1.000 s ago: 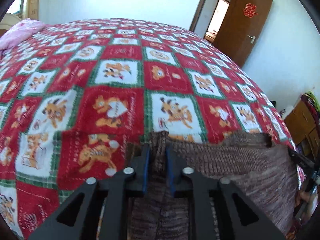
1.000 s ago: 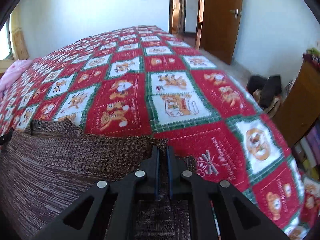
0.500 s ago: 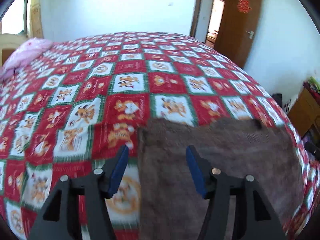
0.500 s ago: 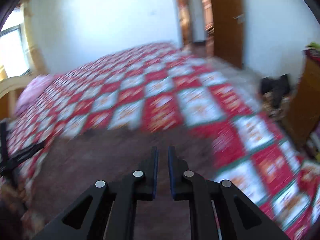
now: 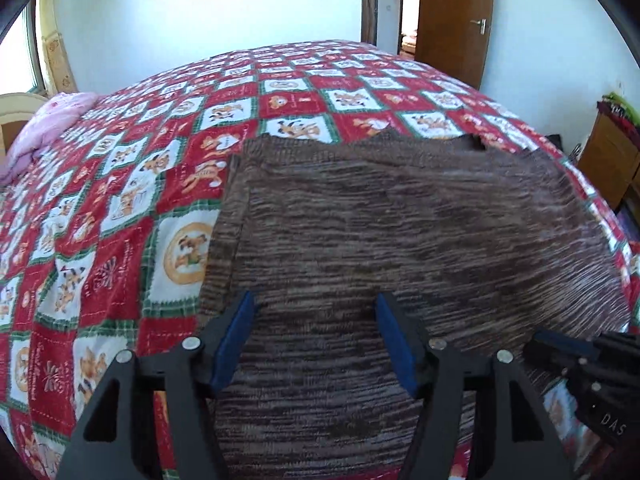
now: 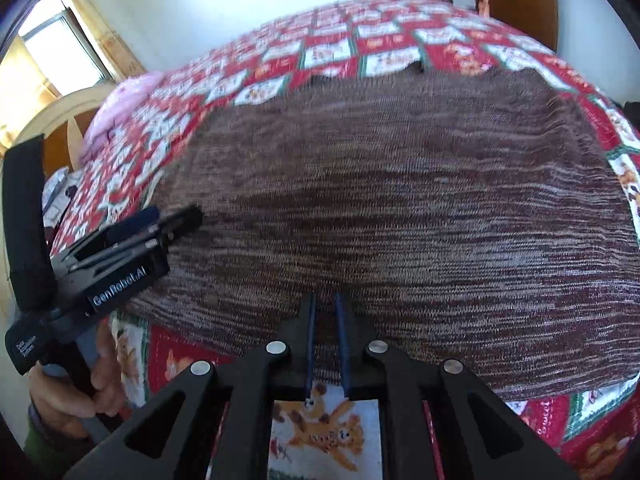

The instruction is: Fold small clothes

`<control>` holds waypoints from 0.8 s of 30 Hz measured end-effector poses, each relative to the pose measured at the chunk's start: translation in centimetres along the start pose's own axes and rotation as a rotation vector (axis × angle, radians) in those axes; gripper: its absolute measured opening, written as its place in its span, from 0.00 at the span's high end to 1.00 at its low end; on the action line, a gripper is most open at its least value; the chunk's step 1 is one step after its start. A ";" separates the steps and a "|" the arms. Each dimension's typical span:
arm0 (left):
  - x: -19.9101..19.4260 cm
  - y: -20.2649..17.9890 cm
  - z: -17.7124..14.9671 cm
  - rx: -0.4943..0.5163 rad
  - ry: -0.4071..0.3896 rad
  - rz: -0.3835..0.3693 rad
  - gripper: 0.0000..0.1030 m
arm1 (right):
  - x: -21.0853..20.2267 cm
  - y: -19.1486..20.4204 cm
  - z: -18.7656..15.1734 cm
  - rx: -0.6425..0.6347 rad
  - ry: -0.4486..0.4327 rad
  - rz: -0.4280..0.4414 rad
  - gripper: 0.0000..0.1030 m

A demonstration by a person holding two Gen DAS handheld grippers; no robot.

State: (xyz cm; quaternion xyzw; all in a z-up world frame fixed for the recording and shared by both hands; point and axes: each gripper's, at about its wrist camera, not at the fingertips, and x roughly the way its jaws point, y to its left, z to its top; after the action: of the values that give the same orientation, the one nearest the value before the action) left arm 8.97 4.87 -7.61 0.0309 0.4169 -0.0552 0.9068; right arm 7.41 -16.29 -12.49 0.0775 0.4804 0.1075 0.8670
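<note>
A brown knitted sweater (image 5: 400, 220) lies spread flat on the red and white patchwork bedspread (image 5: 120, 200). My left gripper (image 5: 314, 300) hovers over its near left part. Its jaws are opening, and nothing is pinched between the blue pads (image 5: 236, 340). In the right wrist view the sweater (image 6: 400, 180) fills the middle, and my right gripper (image 6: 325, 300) stands over its near hem. Its jaws are shut to a thin slit and lift no fold of cloth. The left gripper (image 6: 176, 220) shows at the sweater's left edge, and the right gripper (image 5: 560, 344) at the sweater's near right.
A pink pillow (image 5: 52, 120) lies at the bed's far left. A brown door (image 5: 452, 20) and an open doorway stand beyond the bed. A wooden cabinet (image 5: 612, 160) is at the right. A hand (image 6: 72, 392) holds the left gripper's handle.
Both grippers have drawn back from the sweater's far edge toward its near hem. The left gripper has opened and let go of the cloth. The sweater now lies flat.
</note>
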 end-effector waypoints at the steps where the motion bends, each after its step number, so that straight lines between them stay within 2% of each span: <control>1: -0.1 -0.1 -0.2 0.006 0.001 0.014 0.33 | 0.0 0.0 0.0 -0.001 -0.001 -0.003 0.90; 5: -1.3 -0.1 -0.6 0.024 -0.012 0.081 0.32 | 0.1 -0.3 0.0 0.019 -0.006 0.005 0.90; 8: -2.7 0.5 -1.0 0.019 -0.038 0.129 0.23 | 0.2 -0.4 -0.1 0.033 -0.020 0.009 0.90; 12: -4.3 2.0 -1.7 -0.016 -0.061 0.152 0.14 | -1.4 -0.5 -0.5 0.094 -0.062 0.010 0.90; 14: -5.1 3.7 -2.6 -0.090 -0.079 0.126 0.10 | -2.5 0.4 -1.3 0.064 -0.095 0.012 0.90; 18: -6.0 7.1 -4.7 -0.312 -0.093 0.018 0.12 | -3.1 2.0 -2.4 0.001 -0.110 -0.002 0.90; 20: -6.3 7.9 -5.9 -0.405 -0.096 -0.020 0.13 | -2.4 2.1 -2.4 0.005 -0.094 0.006 0.90; 24: -6.2 7.4 -7.5 -0.522 -0.092 -0.089 0.13 | -1.5 1.2 -2.5 0.047 -0.071 0.022 0.90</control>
State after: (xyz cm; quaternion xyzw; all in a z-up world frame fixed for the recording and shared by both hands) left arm 0.23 13.48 -7.68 -0.2249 0.3762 0.0130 0.8987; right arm 4.41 -15.39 -12.31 0.1071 0.4508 0.1029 0.8802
